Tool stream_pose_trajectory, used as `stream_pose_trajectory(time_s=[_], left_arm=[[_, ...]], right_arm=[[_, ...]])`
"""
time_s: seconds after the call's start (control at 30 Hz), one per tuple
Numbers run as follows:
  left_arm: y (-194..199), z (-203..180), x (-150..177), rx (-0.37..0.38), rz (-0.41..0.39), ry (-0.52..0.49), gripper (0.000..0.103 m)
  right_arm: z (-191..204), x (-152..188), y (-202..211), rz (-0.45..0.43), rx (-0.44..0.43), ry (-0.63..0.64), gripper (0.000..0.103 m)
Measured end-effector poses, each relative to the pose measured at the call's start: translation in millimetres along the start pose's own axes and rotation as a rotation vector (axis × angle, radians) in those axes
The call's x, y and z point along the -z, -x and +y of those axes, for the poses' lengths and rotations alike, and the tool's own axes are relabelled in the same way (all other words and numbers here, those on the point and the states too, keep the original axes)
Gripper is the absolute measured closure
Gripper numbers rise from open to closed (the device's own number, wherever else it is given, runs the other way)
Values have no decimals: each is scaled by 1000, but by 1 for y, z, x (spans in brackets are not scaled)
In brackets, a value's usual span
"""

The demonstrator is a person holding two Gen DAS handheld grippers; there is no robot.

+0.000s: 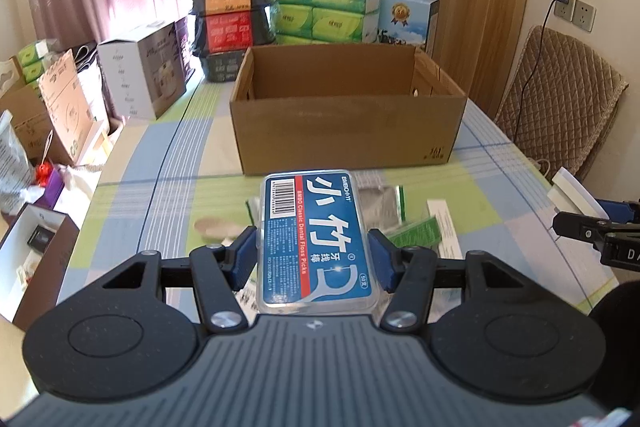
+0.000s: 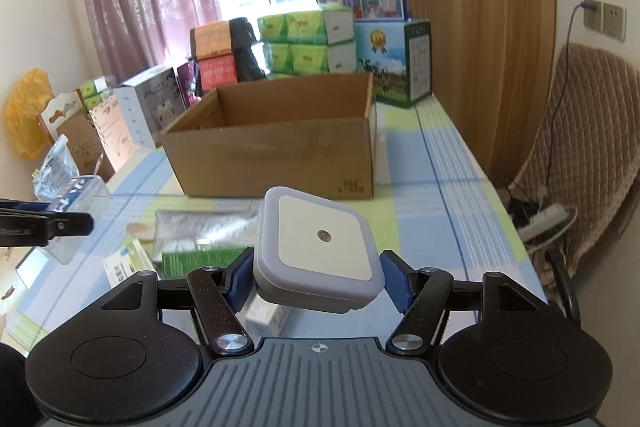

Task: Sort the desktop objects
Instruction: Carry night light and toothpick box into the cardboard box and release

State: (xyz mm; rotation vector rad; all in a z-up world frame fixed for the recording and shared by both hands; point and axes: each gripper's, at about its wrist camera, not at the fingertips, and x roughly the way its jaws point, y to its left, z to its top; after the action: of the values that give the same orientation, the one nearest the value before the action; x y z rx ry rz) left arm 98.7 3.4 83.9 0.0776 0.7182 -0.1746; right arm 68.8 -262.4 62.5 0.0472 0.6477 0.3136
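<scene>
1. While both your grippers hang above the table (image 1: 132, 163), each one has something clamped.
2. Your left gripper (image 1: 314, 257) is closed down on the dental floss pick box (image 1: 318, 239); the blue pads (image 1: 245, 255) press its two long sides at about mid-length. Jaws are roughly a box-width apart, not fully closed.
3. The floss box is a clear case with a blue label, held flat, label up, its far end pointing at the cardboard box (image 1: 348, 115). It sits clear of the tabletop.
4. Your right gripper (image 2: 318, 277) is clenched on the white square night light (image 2: 318, 247), with the pads (image 2: 400, 283) on its left and right edges. It's rotated a bit in the grip, one corner towards the camera, sensor dot facing up.
5. The night light is also off the table, in front of the cardboard box (image 2: 276, 151).
6. The cardboard box is open-topped and stands mid-table ahead of both grippers; I can't tell if anything lies on its floor.
7. Loose items lie on the table below the grippers: a silver foil pouch (image 2: 204, 227), a green packet (image 2: 196, 259), a wooden spoon (image 1: 218, 229).
8. In the left wrist view your right gripper's tip shows at the right edge, beside the left one and apart from it.
</scene>
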Motion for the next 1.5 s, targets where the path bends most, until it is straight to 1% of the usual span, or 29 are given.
stream_pose_trajectory(time_s=[0.17, 0.37, 0.57, 0.8, 1.0, 1.17, 1.27, 1.37, 1.5], left_arm=[[-15, -1, -31, 8, -5, -17, 49], [-42, 3, -66, 11, -3, -27, 49], [-76, 4, -98, 42, 11, -35, 49], [-127, 4, -134, 56, 21, -47, 49], [-170, 0, -165, 81, 40, -48, 49], [-205, 2, -178, 76, 64, -47, 49], [-224, 6, -182, 88, 79, -17, 49], [-240, 7, -183, 95, 92, -15, 49], [-261, 10, -183, 104, 108, 13, 49]], right_arm=[[2, -30, -8, -24, -14, 26, 40], [5, -64, -32, -32, -35, 62, 40], [11, -92, -72, -14, -61, 127, 40], [9, -130, -123, -8, -65, 153, 40], [4, -159, -170, 40, -68, 172, 40], [-7, -176, -206, 64, -45, 164, 40], [-15, -178, -227, 92, -35, 152, 40], [-20, -180, -246, 118, -49, 126, 40], [-18, -180, -266, 132, -48, 134, 40]])
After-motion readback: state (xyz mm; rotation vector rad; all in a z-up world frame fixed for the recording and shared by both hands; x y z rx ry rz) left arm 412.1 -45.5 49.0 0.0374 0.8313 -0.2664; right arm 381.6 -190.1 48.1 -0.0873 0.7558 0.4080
